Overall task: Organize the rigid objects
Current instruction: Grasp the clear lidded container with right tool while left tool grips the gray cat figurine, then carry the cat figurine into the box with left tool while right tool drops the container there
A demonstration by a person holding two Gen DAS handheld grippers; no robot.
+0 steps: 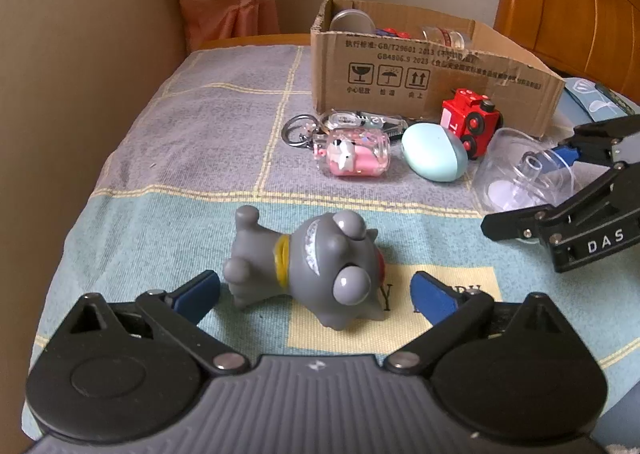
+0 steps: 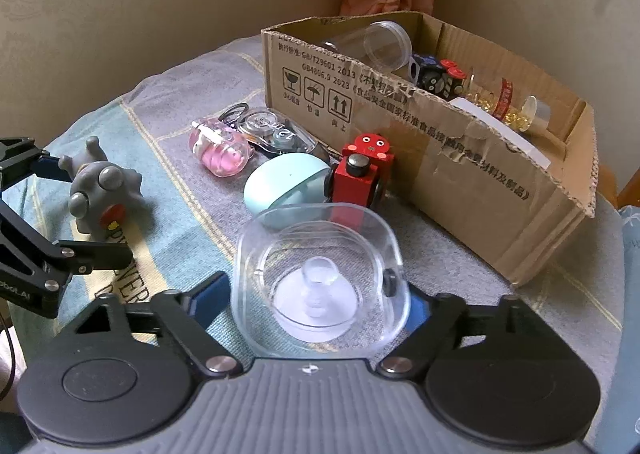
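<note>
On the checked bedspread [image 1: 168, 158], both tools sit spread wide around toys.
Left tool [image 1: 314, 290] is open, fingers either side of the grey rubber dog figure [image 1: 316, 266] lying on its side, not gripping. Right tool [image 2: 320, 306] is open around the clear plastic suction-cup dish [image 2: 320, 278]; contact unclear. Farther off: pale blue egg [image 1: 434, 154], red wooden train [image 1: 472, 124], pink keychain jar [image 1: 356, 154], brown cardboard box [image 1: 432, 70].

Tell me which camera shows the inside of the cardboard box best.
The right wrist view: it looks down into the cardboard box, showing a clear jar, a dark toy and a bottle of yellow capsules. The left wrist view shows mostly the box's printed side, with only item tops above the rim.
</note>
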